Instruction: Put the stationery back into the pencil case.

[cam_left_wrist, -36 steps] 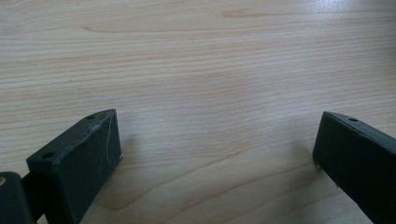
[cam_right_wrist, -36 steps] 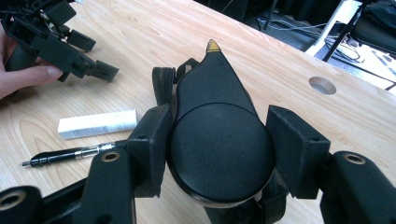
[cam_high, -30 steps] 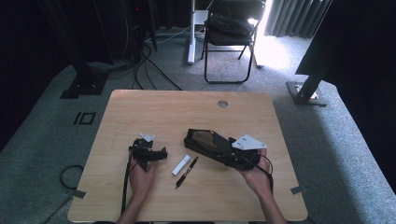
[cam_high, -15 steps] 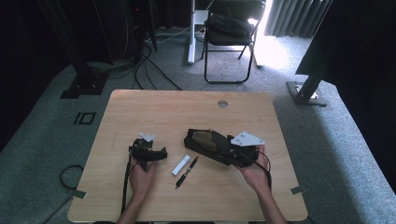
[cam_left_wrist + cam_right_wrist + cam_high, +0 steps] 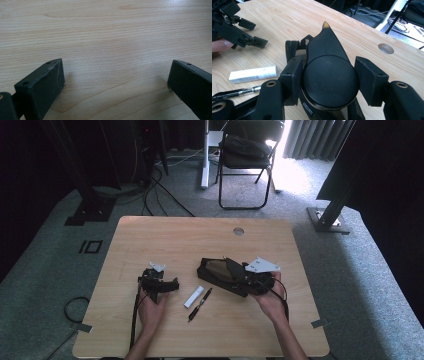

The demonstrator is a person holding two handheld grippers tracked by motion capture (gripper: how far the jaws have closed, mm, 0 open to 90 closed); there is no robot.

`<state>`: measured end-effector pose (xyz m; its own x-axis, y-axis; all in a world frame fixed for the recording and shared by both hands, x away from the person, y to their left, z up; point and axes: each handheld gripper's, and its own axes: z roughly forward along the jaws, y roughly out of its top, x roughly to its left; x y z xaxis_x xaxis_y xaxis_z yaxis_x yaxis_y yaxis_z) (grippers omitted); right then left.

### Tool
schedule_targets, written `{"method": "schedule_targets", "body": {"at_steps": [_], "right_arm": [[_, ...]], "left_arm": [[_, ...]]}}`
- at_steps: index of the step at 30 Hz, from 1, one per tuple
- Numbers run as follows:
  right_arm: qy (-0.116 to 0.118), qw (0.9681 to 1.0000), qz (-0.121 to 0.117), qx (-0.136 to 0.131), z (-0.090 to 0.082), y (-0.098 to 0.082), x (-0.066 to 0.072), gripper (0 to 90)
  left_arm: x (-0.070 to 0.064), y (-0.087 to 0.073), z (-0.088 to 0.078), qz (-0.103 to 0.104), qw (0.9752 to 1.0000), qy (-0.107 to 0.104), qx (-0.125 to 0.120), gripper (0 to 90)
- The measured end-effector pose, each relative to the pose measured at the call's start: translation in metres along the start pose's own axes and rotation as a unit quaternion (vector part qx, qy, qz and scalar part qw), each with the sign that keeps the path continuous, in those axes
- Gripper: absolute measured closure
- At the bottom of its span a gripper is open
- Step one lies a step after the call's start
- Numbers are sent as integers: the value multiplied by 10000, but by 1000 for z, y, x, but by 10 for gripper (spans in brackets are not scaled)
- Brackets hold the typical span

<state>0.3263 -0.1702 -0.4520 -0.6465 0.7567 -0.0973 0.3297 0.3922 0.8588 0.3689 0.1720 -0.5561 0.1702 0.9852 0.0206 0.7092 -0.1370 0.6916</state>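
While the right gripper (image 5: 328, 82) sits with its jaws wide around a black teardrop-shaped tool (image 5: 327, 72), the left jaw touches its round body and the right jaw stands just clear, so the grip looks unfinished. That tool lies right of centre on the worktop (image 5: 165, 235), probably for easy reach. Well apart, the left gripper (image 5: 159, 284) rests low with nothing between its open jaws, likely waiting. Between the grippers lie a white tube (image 5: 193, 297) and a pen (image 5: 200, 304), untouched.
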Motion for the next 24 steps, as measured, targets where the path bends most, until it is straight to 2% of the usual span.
{"method": "schedule_targets", "body": {"at_steps": [24], "right_arm": [[35, 9999, 88, 89, 21, 2, -6, 417]], "left_arm": [[0, 0, 0, 1, 10000, 0, 0, 13]]}}
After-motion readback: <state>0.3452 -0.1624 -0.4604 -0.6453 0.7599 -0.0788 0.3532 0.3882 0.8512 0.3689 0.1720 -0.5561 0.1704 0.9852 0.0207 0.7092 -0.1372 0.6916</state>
